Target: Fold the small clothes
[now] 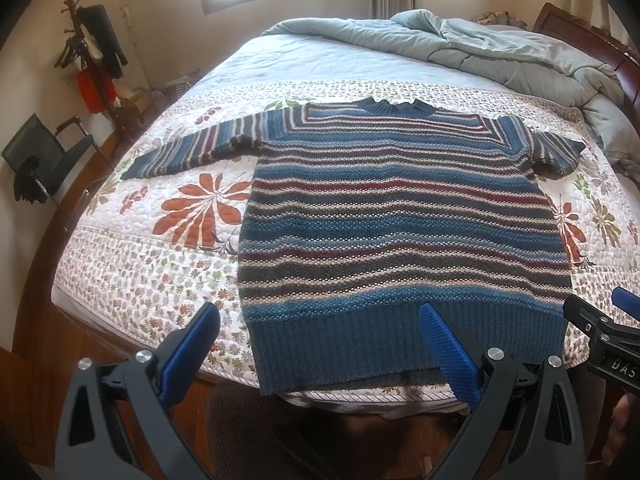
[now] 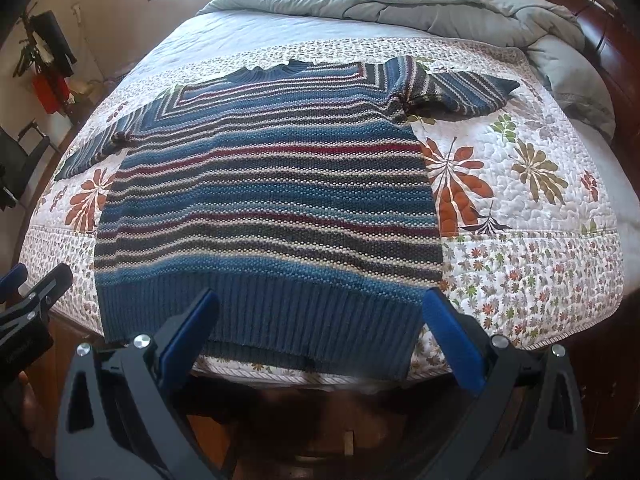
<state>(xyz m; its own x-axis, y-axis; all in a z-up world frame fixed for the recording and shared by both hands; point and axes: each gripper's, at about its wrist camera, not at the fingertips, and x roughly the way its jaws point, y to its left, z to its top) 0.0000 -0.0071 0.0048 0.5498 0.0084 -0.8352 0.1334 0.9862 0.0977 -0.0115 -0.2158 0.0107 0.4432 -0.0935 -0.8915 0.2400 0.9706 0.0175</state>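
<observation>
item: striped knit sweater point(image 1: 396, 216), lying flat and face up on the quilted floral bedspread point(image 1: 132, 264) at the foot edge of the bed, its ribbed blue hem overhanging that edge, collar toward the far end. sleeves out sideways, likely spread for a first fold; no fold made yet. texture: chunky moss-stitch bands in blue, grey, cream and dark red; hem and collar ribbed. bedspread: puckered white cotton, orange leaf print. rumpled grey-green duvet point(image 1: 500, 48) heaped at the head end. left claw point(image 1: 320, 344) spread wide, holding nothing, over the hem's left corner; right claw point(image 2: 320, 332) likewise wide and empty, over the hem's right half.
</observation>
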